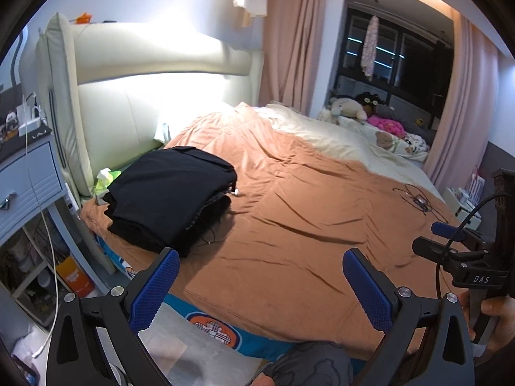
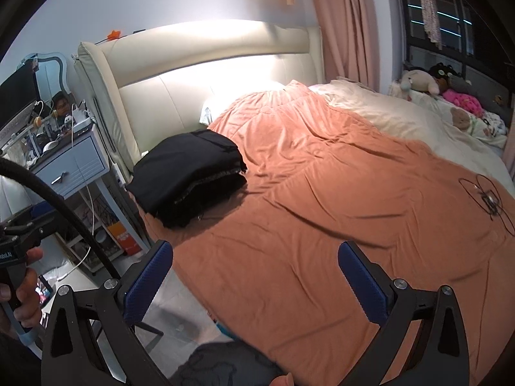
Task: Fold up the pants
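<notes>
beyond both open tools, left, lie folded pants.

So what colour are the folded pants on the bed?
Black folded pants, clearest in the left wrist view.

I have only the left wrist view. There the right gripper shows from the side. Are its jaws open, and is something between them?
Observer: Open. In the right wrist view the right gripper has its pads wide apart, with only the blanket behind them.
Operator: Does that view show my left hand?
Observer: Yes. The left hand is wrapped around a black handle at the left edge.
</notes>
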The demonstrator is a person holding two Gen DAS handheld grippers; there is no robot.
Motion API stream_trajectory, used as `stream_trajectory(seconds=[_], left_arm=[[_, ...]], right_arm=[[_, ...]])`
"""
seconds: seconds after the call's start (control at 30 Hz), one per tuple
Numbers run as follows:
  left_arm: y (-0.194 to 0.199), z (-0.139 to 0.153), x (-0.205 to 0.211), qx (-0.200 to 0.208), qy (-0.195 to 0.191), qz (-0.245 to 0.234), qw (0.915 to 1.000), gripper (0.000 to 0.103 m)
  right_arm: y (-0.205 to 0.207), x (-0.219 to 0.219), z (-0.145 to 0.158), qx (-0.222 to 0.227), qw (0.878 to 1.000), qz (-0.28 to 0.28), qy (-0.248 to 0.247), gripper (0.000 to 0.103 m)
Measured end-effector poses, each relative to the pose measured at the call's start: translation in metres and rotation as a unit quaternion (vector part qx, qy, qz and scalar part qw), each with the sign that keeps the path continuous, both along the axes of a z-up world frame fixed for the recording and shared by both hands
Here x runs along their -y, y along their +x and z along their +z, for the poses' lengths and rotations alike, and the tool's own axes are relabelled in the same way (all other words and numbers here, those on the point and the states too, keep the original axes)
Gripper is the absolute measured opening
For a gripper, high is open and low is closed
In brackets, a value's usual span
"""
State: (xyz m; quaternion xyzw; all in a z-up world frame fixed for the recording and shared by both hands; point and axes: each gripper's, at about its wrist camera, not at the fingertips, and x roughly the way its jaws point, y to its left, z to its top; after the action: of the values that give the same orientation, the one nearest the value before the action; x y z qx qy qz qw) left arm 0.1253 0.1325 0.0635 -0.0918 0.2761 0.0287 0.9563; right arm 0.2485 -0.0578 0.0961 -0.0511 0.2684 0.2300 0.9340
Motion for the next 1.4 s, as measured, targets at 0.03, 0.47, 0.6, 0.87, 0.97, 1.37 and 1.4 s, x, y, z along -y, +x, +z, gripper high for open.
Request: stream_trajectory(seconds=[0.03, 0.47, 0.6, 0.87, 0.97, 1.37, 1.4], left_arm=[[-0.003, 0.000, 0.003, 0.001, 0.003, -0.002, 1.0000, 0.103], [-0.078, -0.003, 0.047, 0.036, 0.010, -0.024, 0.9990, 0.102], [-0.096, -0.008, 0.055, 0.044, 0.012, -0.027, 0.9986, 0.103], [-0.127, -0.026, 0.059, 0.040, 0.035, -0.017, 0.9985, 0.102], [-0.139, -0.031, 0.058, 0.047, 0.037, -0.012, 0.9981, 0.103], [-0.168, -0.049, 0.070, 0.063, 0.061, -0.021, 0.9959, 0.103], [-0.169, -0.049, 0.073, 0.064, 0.063, -0.024, 0.9956, 0.102]], right_arm=[[-0.008, 0.004, 0.000, 0.004, 1.000, -0.007, -0.002, 0.103], [-0.102, 0.049, -0.001, 0.007, 0.999, -0.032, 0.025, 0.103], [-0.132, 0.064, -0.007, 0.015, 0.998, -0.044, 0.035, 0.103], [-0.178, 0.073, -0.022, 0.029, 0.996, -0.078, 0.023, 0.103], [-0.190, 0.070, -0.025, 0.034, 0.996, -0.086, 0.022, 0.103], [-0.245, 0.068, -0.060, 0.079, 0.990, -0.110, 0.039, 0.103], [-0.246, 0.069, -0.062, 0.084, 0.989, -0.115, 0.038, 0.103]])
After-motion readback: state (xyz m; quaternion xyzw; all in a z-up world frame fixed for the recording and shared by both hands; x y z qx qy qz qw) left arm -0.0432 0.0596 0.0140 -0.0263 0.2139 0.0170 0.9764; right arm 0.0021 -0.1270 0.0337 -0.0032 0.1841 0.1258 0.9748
